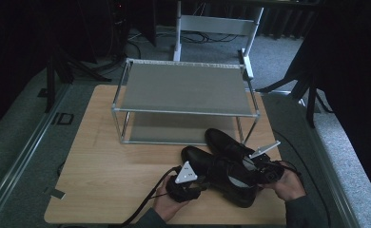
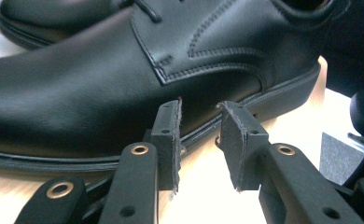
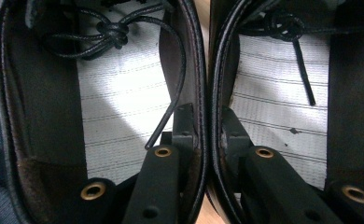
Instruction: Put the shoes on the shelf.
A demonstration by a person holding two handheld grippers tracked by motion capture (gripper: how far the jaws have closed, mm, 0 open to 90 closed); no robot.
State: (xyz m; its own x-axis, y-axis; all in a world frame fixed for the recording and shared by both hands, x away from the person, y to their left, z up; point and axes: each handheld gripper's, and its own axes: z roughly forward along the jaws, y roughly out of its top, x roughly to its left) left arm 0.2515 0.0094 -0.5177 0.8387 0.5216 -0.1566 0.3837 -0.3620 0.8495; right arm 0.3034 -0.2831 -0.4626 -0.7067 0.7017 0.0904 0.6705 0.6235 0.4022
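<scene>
Grey carpet, dark curtains, dim light

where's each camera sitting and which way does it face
High view: above the person's side, looking forward and down on the table, rack, both hands.
Left gripper view: rides the left gripper, jaws apart, facing a shoe's side.
Right gripper view: rides the right gripper, looking into both shoes, pinching their inner walls.
All share the black shoes.
</scene>
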